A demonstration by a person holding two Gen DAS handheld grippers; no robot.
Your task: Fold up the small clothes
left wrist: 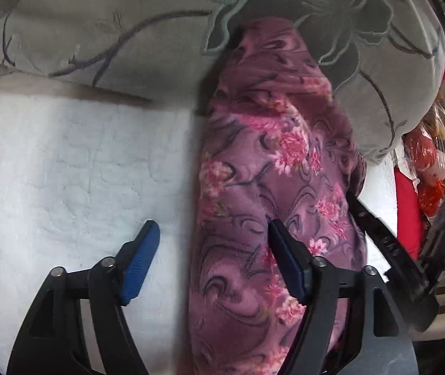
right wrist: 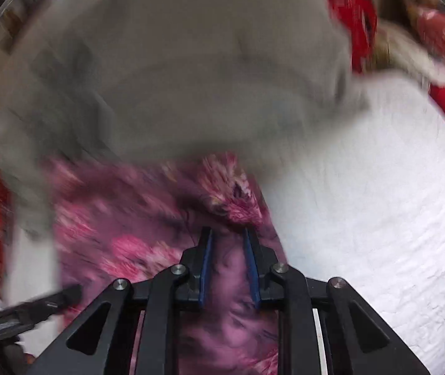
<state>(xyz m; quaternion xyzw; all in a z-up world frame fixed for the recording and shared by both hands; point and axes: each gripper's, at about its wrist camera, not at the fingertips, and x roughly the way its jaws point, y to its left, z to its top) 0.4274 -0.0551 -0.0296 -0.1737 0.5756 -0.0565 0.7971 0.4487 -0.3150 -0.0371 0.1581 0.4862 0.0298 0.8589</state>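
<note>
The left gripper (left wrist: 213, 250) is spread wide over the purple floral garment (left wrist: 272, 168); the right gripper (right wrist: 227, 234), half released, hovers above it, beside the grey cushion (left wrist: 113, 31).

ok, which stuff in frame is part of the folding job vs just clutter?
Job:
purple floral garment
left tool, open, straddling the garment's edge
right tool, jaws narrowly apart over the garment

Lying about:
grey embroidered cushion
white quilted cover
red wrapped items
</note>
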